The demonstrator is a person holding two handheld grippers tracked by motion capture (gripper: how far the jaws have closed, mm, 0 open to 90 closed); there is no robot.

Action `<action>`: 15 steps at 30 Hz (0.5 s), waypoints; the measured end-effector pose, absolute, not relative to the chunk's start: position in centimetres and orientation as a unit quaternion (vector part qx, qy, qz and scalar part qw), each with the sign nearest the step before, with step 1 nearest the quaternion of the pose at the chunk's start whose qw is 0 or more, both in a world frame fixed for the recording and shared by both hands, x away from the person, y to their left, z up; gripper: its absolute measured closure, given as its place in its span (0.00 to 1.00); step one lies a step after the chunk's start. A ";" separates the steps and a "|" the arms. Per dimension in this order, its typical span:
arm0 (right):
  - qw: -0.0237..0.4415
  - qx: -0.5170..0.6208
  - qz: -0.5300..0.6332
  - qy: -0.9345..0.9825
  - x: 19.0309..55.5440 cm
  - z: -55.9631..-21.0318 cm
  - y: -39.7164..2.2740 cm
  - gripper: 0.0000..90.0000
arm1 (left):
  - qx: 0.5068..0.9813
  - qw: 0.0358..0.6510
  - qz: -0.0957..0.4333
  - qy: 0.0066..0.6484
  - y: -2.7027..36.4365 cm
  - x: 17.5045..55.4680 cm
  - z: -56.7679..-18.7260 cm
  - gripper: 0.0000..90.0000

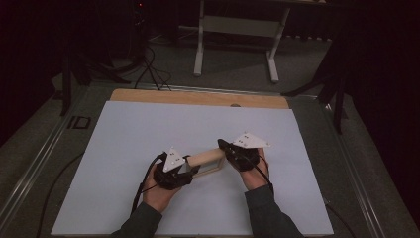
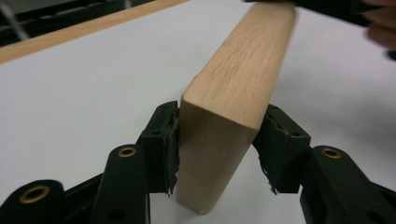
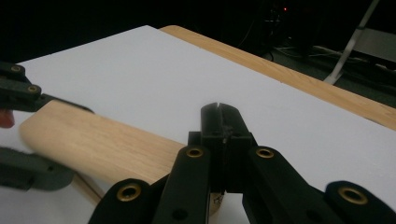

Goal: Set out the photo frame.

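Observation:
A pale wooden block [image 1: 205,157] spans the gap between my two grippers over the white sheet [image 1: 173,124]. In the left gripper view its near end [image 2: 219,140] stands between the jaws of my left gripper [image 2: 217,144]. The left pad lies against the wood, while the right pad [image 2: 275,149] stands slightly off it. At the block's far end sits my right gripper [image 1: 224,148]. The right gripper view shows my right gripper [image 3: 219,119] with its pads closed on each other. The block [image 3: 102,140] runs under it toward the left gripper's jaws [image 3: 18,88]. A thin wooden strip [image 1: 210,171] lies beside the block.
The white sheet covers a wooden tabletop whose bare strip [image 1: 198,97] shows at the far edge. Beyond it stand a white desk frame [image 1: 237,29] and cables on a grey floor. Dark metal rails [image 1: 29,163] flank the table.

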State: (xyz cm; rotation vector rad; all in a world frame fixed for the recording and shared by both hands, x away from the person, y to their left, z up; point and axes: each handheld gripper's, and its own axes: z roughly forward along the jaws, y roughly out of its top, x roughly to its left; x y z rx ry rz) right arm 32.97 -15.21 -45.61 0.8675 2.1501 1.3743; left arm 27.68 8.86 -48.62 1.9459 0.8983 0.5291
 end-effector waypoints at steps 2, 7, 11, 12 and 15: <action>0.221 0.313 0.497 0.779 33.0 -45.6 -15.2 1.00 | 0.785 0.449 0.215 0.368 9.0 27.8 -48.7 0.59; 0.219 0.313 0.493 0.782 32.9 -45.6 -15.2 1.00 | 0.775 0.451 0.211 0.389 9.5 28.1 -48.7 0.60; 0.219 0.311 0.493 0.782 32.9 -45.5 -15.2 0.97 | 0.775 0.454 0.210 0.387 9.5 28.2 -48.8 0.60; 0.216 0.311 0.495 0.782 32.9 -45.5 -15.3 0.95 | 0.775 0.454 0.210 0.387 9.5 28.2 -48.8 0.60; 0.215 0.310 0.497 0.781 32.9 -45.4 -15.4 0.91 | 0.774 0.456 0.207 0.387 9.5 28.2 -48.8 0.60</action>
